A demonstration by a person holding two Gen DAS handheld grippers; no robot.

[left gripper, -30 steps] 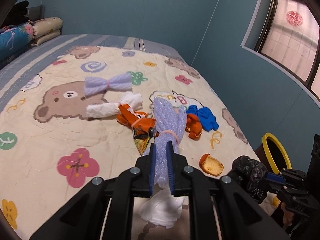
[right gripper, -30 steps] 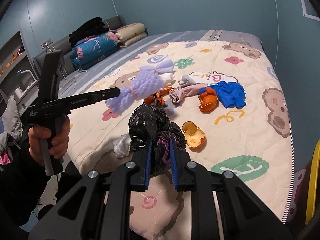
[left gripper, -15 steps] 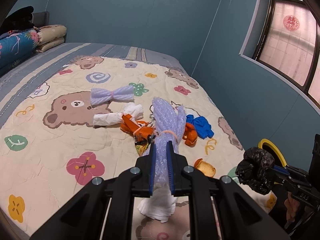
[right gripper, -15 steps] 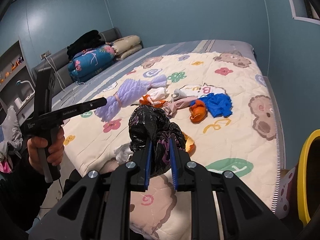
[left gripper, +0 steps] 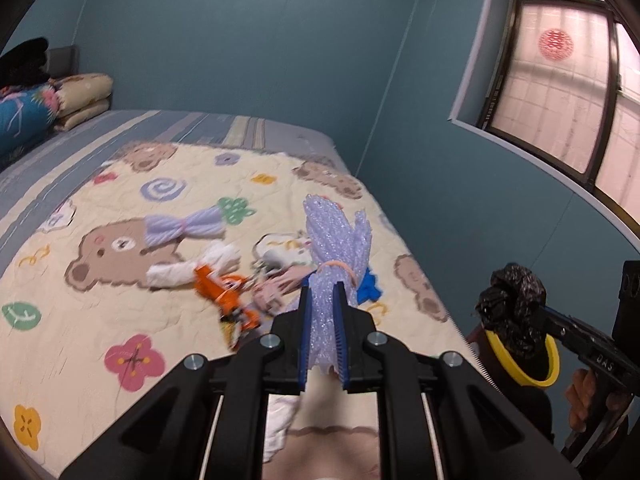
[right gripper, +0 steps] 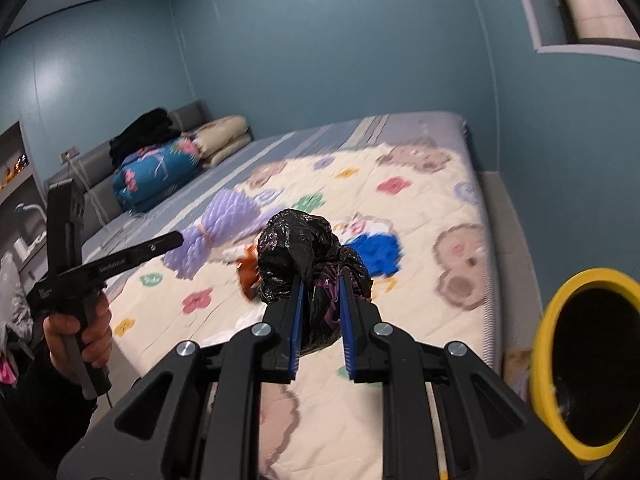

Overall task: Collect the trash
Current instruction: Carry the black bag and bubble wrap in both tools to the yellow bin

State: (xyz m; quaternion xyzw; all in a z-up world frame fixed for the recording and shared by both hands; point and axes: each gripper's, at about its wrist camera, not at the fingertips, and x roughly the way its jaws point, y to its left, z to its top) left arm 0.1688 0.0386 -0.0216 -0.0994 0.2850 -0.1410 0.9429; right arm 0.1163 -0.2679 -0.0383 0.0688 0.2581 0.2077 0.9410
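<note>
A bed with a cream quilt printed with bears and flowers spreads out ahead of and below both grippers. To the right of the right gripper, just off the bed's side, stands a bin with a yellow rim and a dark inside; in the left wrist view the same rim shows under the raised right gripper. The left gripper is closed tight on a purple foam net, which sticks up and forward from between its fingers, tied round the middle with a pink band. The right gripper is clamped on a crumpled black plastic bag and holds it in the air near the bin, above the bed's edge. Ahead of the left gripper, loose on the quilt, lie a second purple foam net, a white wad of paper, an orange wrapper and a blue rag, the last partly hidden behind the held net.
</note>
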